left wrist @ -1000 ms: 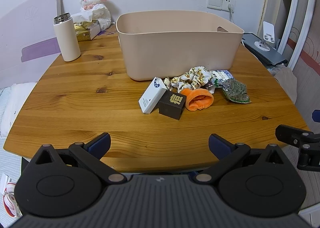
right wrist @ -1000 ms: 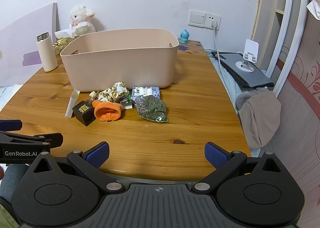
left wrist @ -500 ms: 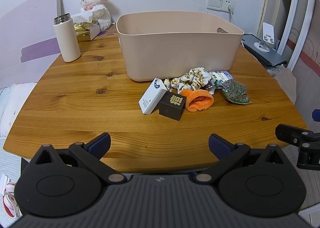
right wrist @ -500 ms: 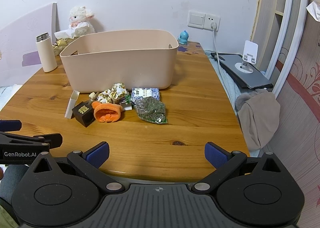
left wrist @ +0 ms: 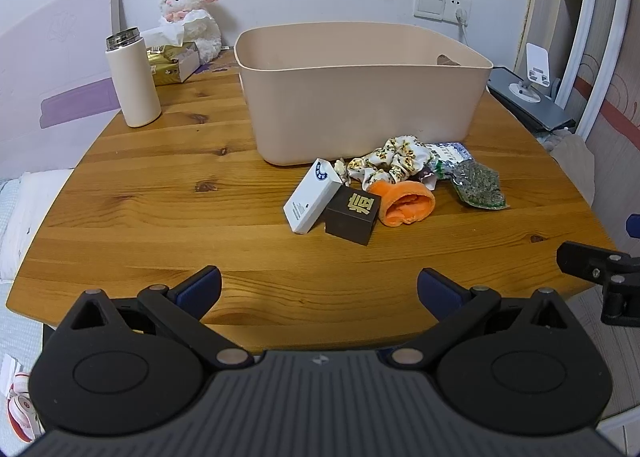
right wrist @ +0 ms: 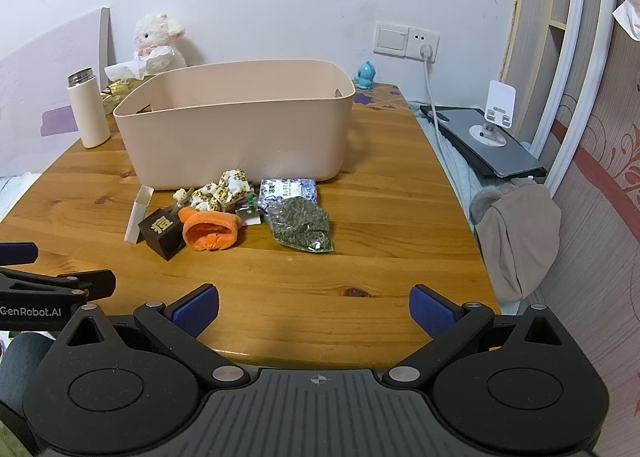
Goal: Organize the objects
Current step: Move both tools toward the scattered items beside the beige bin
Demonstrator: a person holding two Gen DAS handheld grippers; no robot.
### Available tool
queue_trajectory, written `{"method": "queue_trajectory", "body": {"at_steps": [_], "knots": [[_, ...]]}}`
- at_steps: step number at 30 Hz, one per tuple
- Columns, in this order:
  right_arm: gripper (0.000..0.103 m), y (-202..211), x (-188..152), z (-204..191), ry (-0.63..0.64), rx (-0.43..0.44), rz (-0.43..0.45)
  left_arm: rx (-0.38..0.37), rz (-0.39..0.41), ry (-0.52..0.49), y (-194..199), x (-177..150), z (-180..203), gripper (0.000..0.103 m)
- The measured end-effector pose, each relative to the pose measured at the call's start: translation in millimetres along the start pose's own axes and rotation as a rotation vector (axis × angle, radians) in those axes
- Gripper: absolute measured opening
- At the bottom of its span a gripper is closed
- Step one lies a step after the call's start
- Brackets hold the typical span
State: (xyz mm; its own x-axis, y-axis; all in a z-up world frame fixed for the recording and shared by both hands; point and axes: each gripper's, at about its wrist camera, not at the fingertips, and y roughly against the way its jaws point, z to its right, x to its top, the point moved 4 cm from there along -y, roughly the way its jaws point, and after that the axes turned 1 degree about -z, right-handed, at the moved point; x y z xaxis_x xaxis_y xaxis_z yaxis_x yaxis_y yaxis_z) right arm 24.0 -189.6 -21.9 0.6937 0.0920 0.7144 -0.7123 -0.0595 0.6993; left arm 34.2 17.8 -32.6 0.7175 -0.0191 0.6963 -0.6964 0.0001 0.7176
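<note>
A beige plastic bin (left wrist: pixel 360 97) (right wrist: pixel 240 133) stands on the wooden table (left wrist: pixel 160 197) (right wrist: pixel 380 225). In front of it lies a small pile: a white box (left wrist: pixel 312 201) (right wrist: pixel 138 213), a dark cube with a gold character (left wrist: pixel 352 215) (right wrist: pixel 162 231), an orange cloth piece (left wrist: pixel 406 203) (right wrist: pixel 210 231), a patterned scrunchie (left wrist: pixel 394 163) (right wrist: pixel 224 189), a blue-white packet (left wrist: pixel 452 153) (right wrist: pixel 288 189) and a green dried-leaf bag (left wrist: pixel 478 185) (right wrist: pixel 302 225). My left gripper (left wrist: pixel 319 287) and right gripper (right wrist: pixel 314 311) hover open and empty over the near table edge, well short of the pile.
A white flask (left wrist: pixel 134 83) (right wrist: pixel 88 111), a gold tissue box (left wrist: pixel 172 63) and a plush lamb (left wrist: pixel 192 17) (right wrist: pixel 158 43) stand at the back left. A small blue figure (right wrist: pixel 364 75) sits behind the bin. A laptop with a phone stand (right wrist: pixel 492 141) lies off the right edge.
Both views have shifted very slightly; the objects on the table have not moved and both grippers stay open.
</note>
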Motion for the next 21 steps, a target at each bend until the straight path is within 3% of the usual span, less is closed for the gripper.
{"method": "queue_trajectory", "body": {"at_steps": [21], "knots": [[0.099, -46.7, 17.0, -6.4, 0.035, -0.018, 0.012, 0.007, 0.021, 0.012, -37.9, 30.2, -30.8, 0.103]]}}
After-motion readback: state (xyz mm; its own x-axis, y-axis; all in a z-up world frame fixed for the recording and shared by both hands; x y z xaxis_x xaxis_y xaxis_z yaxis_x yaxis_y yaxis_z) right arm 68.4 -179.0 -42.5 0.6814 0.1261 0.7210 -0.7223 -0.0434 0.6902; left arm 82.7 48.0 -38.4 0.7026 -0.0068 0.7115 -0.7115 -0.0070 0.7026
